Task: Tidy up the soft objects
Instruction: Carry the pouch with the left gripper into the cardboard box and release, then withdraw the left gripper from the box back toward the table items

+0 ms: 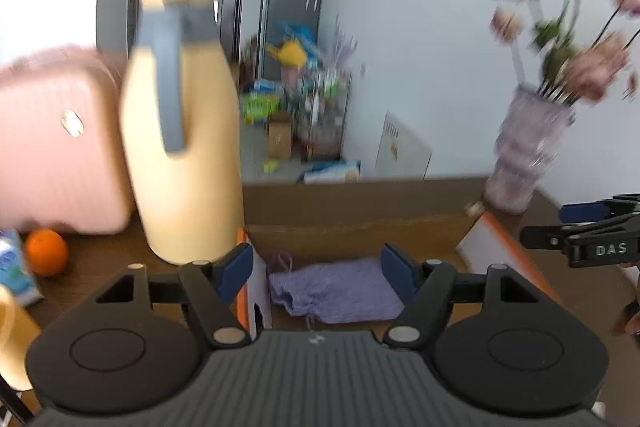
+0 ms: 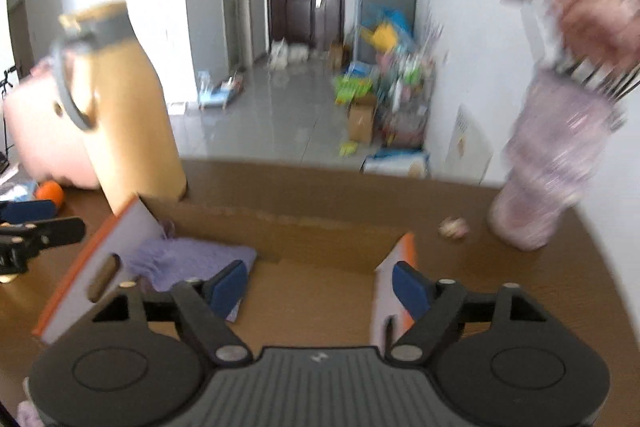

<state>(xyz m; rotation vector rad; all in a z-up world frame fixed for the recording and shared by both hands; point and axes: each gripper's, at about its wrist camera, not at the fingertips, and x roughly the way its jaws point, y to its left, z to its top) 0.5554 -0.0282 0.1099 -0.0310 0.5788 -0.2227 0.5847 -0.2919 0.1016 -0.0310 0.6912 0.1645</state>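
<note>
Purple cloth (image 1: 336, 291) lies flat inside the cardboard box (image 1: 360, 235) on the desk (image 1: 104, 259), at its left end. Left gripper (image 1: 316, 273) and right gripper (image 2: 320, 285) above the box: jaws wide, nothing held.

"DAS" on right hand-held gripper (image 1: 560, 225)

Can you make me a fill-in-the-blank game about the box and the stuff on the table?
1. The purple knitted pouch lies inside the cardboard ____.
2. The fruit beside the pink suitcase is an ____.
3. The vase holds pink ____.
4. Both the left gripper and the right gripper have their jaws ____, holding nothing.

Missing words: box, orange, flowers, open
</note>
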